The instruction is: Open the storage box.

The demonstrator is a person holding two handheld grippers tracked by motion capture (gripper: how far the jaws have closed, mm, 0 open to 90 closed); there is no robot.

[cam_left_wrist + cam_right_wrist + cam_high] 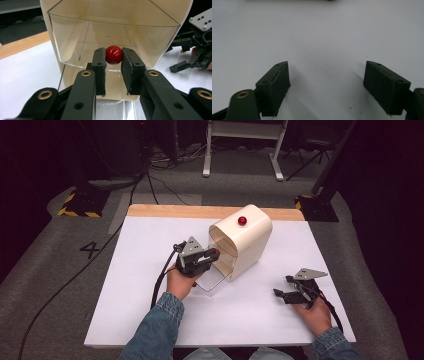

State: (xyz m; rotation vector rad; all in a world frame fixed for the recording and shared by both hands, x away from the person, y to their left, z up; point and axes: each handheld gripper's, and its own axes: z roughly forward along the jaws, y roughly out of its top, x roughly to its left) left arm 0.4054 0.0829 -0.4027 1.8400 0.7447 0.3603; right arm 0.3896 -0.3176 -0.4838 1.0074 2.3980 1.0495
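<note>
**A:** Your left gripper — what were its jaws doing?

**B:** They were pinching a red knob, one pad on each side of it. The knob sat on the clear door of the cream box, and you held the door swung part-way up at the box's open front, with the box's pale inside showing through it.

**A:** And your right gripper?

**B:** You had it spread wide, gripping nothing. It sat low over the white table, near your edge and well apart from the box. Between its jaws there was only bare tabletop.

**A:** Where did the box stand?

**B:** Past your left hand, around the middle of the table toward the far side, its open front turned toward you and to your left.

**A:** Anything on top of it?

**B:** A second red knob, on the rounded top. Beyond that ran the table's wooden far edge, then grey floor.
</note>
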